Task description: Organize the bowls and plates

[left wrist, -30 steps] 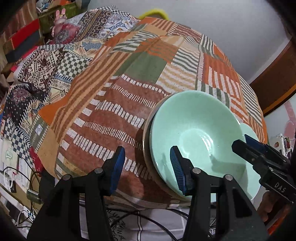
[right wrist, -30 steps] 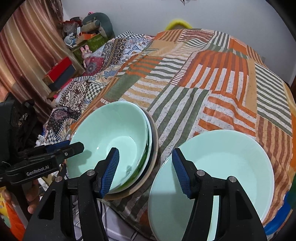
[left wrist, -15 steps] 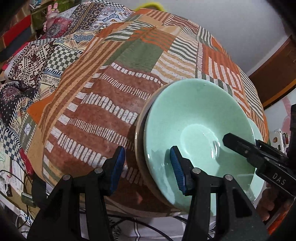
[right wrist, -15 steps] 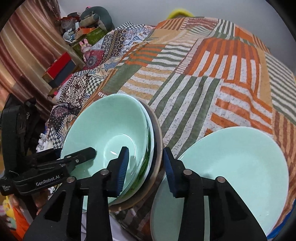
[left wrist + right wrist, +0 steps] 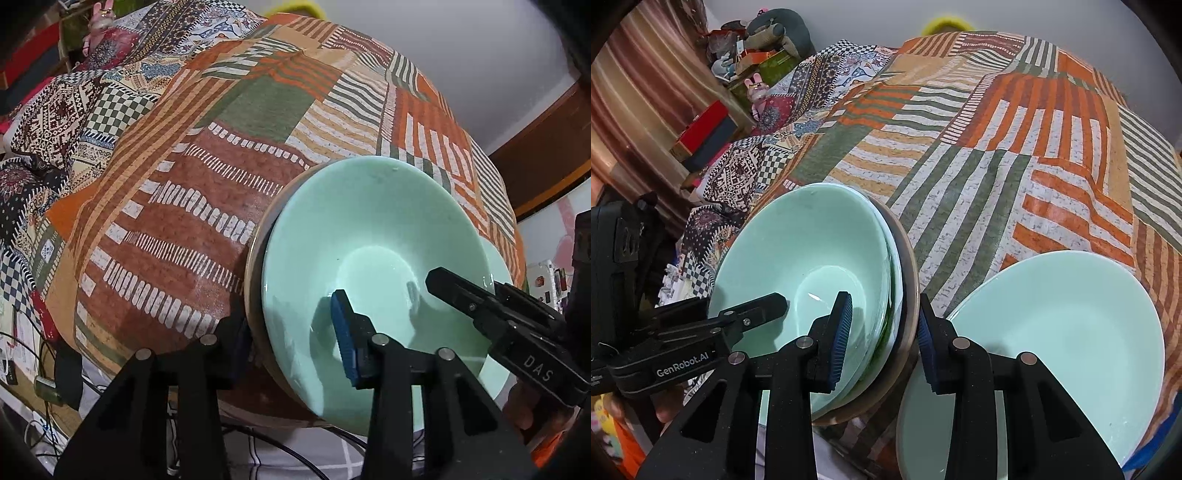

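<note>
Both grippers black plastic, blue ribbed pads, silver screws; left gripper (image 5: 701,347) marked GenRobot.AI, right gripper (image 5: 517,332) marked DAS.

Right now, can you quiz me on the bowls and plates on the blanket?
1. True or false: the mint bowl sits straight on the quilt.
2. In the right wrist view, where does the lone mint plate lie relative to the stack? A: to its left. B: to its right. C: under it.
3. Is there any food in the bowl?

Key: 1 false, it rests on plates; 2 B; 3 no.
</note>
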Tool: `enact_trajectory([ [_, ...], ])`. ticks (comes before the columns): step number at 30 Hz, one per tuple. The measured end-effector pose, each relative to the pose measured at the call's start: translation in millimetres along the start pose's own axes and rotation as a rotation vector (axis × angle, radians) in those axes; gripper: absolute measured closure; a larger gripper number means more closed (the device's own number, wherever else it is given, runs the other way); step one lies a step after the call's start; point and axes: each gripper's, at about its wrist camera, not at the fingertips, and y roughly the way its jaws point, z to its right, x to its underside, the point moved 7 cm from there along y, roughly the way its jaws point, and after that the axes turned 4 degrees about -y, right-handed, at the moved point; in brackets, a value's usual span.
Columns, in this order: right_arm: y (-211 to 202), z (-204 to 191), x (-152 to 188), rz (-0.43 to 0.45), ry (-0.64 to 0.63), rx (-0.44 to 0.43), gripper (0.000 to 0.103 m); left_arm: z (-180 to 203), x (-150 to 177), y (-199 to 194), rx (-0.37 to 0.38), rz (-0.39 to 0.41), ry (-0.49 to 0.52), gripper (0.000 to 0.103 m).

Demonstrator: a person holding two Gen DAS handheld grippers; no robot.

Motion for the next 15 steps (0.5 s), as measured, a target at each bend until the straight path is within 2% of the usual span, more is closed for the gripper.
enact_trajectory([
  [8,-9.8,-3.4,1.7,0.011,0.010,-0.008,0.072,5.1,3.8,-13.8,-0.010,0.017,0.009,0.062],
  [15,-26.1,-6.7,-2.6,0.051,0.012,-0.014,0.072,14.5,-2.1,-34.0,-0.006,0.069,0.024,0.062],
])
